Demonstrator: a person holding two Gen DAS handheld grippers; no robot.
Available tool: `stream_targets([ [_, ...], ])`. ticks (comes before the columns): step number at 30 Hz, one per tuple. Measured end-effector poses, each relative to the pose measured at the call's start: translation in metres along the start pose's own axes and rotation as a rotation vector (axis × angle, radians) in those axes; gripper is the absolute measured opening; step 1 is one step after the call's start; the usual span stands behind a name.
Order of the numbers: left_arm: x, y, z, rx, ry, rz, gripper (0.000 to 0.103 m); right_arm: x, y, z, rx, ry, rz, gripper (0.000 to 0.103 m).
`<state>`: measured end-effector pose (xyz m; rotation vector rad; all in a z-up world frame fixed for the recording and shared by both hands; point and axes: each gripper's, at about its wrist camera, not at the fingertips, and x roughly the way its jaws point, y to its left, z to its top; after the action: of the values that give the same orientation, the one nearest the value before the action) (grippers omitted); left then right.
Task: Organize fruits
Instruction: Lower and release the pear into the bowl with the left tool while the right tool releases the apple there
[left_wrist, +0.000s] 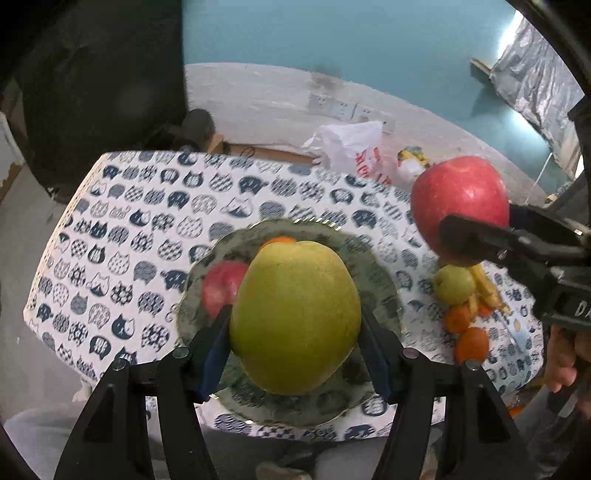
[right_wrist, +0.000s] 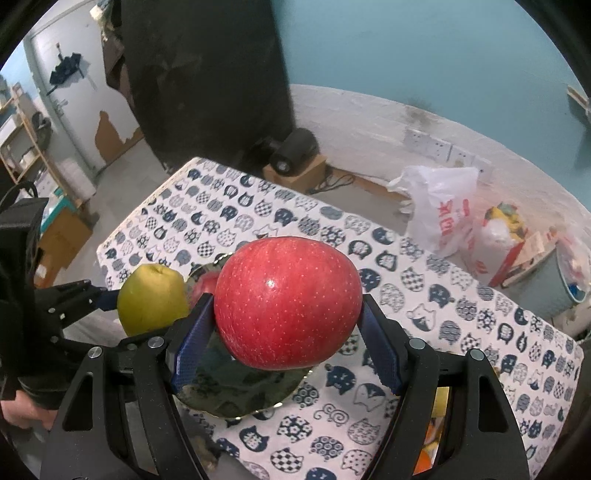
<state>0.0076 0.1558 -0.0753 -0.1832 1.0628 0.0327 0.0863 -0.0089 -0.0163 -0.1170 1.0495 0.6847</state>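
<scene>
Left hand-held gripper (left_wrist: 295, 328) clamps green pear (left_wrist: 295, 317) above plate (left_wrist: 380, 280); right hand-held gripper (right_wrist: 288, 325) grips red apple (right_wrist: 288, 302).

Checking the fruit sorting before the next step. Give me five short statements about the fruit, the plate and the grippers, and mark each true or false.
1. The left gripper holds a green pear. True.
2. The right gripper is empty. False: it grips a red apple.
3. The plate already holds a smaller apple. True.
4. No fruit remains off the plate. False: a fruit pile lies on the cloth beside it.
5. The pear rests on the plate. False: it is held above it.
</scene>
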Motion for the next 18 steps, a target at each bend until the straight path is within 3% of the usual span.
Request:
stream_targets([
  [18, 0.062, 0.032, -0.034, -0.089, 0.206, 0.018, 0.066, 0.066, 0.006, -0.033, 0.007, 0.180, 0.051, 0.077],
])
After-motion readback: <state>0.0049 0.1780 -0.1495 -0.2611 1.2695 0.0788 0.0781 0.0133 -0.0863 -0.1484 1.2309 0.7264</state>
